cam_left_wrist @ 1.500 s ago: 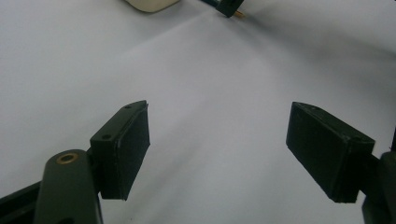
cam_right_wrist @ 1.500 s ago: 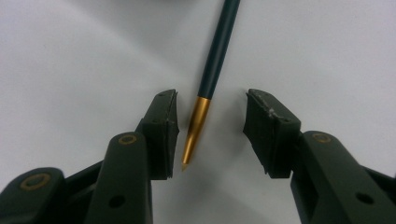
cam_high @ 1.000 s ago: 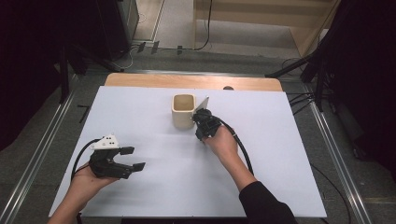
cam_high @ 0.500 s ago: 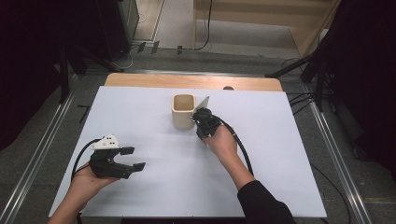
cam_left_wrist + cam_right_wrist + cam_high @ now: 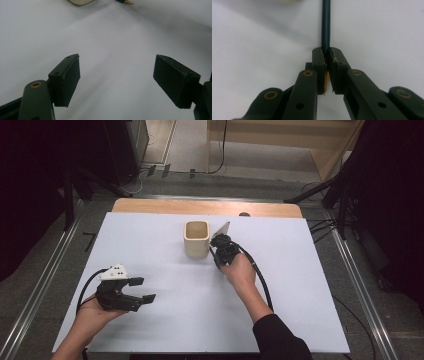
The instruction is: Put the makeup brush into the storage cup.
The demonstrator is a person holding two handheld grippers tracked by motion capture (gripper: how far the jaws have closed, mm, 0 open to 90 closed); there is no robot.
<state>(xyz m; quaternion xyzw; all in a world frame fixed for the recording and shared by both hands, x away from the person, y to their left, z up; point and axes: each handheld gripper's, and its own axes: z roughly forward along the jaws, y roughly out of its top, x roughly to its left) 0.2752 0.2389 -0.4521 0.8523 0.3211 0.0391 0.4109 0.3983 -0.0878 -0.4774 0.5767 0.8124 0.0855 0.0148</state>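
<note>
Count: one cup (image 5: 196,239), beige, upright on the white surface (image 5: 150,240); one dark green pencil (image 5: 326,25); two grippers.

Right gripper (image 5: 220,251): sits just at 3 o'clock of the cup, near the surface's middle. Hand (image 5: 240,272) reaches in from 5 o'clock, forearm angled toward 11, grey plate tipped up beside the cup. Jaws have just been closing and are now clamped on the pencil. In the right gripper view the shaft runs straight ahead to 12 o'clock from between the pads, with the sharpened wood end showing behind them.

Left gripper (image 5: 142,290): at 7 o'clock of the cup, well apart, hand low over the surface. Jaws wide apart, nothing between them.
</note>
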